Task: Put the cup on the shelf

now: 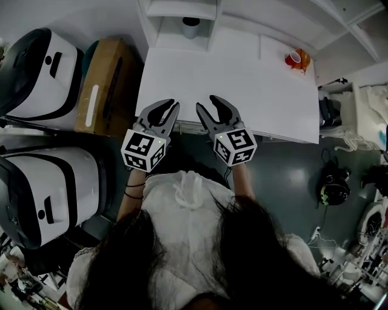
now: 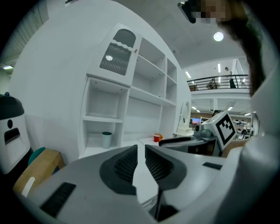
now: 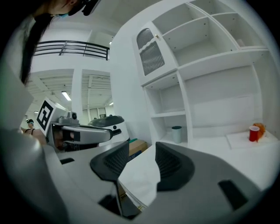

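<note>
White bench (image 1: 242, 91), with both tools poised at its near edge, probably waiting between moves. The left gripper (image 1: 168, 109) is nearly closed and the right gripper (image 1: 208, 104) partly open, both empty. Farther right, a red cup (image 1: 294, 58) stands beside an unclear orange thing (image 1: 303, 59). Farthest off, a grey cup (image 1: 190, 27) sits inside the shelf (image 1: 182, 8).

Left gripper (image 1: 168, 108): grey shell, two curved jaws, dark ribbed pads (image 2: 124, 164).
Right gripper (image 1: 208, 104): same grey build, black slots in the shell.
Marker cubes (image 1: 143, 149): white faces, black square patterns, one behind each gripper.
Clothing: white top (image 1: 182, 206); dark bands (image 1: 134, 189) round the left wrist.
Hair (image 1: 130, 266): long, dark.
</note>
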`<state>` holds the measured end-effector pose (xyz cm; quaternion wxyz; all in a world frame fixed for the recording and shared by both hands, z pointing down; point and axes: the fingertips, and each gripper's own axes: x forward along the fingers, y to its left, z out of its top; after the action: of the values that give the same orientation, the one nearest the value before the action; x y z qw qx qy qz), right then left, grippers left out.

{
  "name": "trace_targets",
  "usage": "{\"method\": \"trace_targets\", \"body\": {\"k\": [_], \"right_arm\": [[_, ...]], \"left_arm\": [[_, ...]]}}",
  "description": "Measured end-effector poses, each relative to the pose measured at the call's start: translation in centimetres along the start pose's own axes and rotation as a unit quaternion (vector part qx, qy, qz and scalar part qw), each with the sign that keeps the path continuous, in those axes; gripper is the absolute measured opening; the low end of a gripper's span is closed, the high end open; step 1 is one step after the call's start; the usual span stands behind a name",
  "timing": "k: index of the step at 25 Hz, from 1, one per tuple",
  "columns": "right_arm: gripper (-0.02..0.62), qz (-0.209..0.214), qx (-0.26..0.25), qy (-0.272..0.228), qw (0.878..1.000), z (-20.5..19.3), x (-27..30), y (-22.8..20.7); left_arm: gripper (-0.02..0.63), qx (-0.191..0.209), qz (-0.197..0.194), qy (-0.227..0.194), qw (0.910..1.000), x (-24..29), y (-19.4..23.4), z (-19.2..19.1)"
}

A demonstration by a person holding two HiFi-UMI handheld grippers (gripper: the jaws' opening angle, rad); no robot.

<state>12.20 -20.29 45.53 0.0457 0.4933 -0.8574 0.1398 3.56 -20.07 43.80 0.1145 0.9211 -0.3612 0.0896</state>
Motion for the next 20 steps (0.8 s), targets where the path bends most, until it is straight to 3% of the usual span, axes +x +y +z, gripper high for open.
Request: {"method": "trace_targets", "body": {"k": [11, 20], "right_arm": [[0.15, 0.036, 0.002, -0.007, 0.999, -1.0, -2.9, 3.3], [0.149, 0.025, -0.001, -0.013, 1.0, -1.4, -3.3, 4.7]], "left_arm": [[0.063, 0.0, 0.032, 0.024, 0.9992, -3.5, -3.0, -1.8], [0.063, 0.0, 0.02, 0.036, 0.9991, -4.9, -3.4, -2.6]]}}
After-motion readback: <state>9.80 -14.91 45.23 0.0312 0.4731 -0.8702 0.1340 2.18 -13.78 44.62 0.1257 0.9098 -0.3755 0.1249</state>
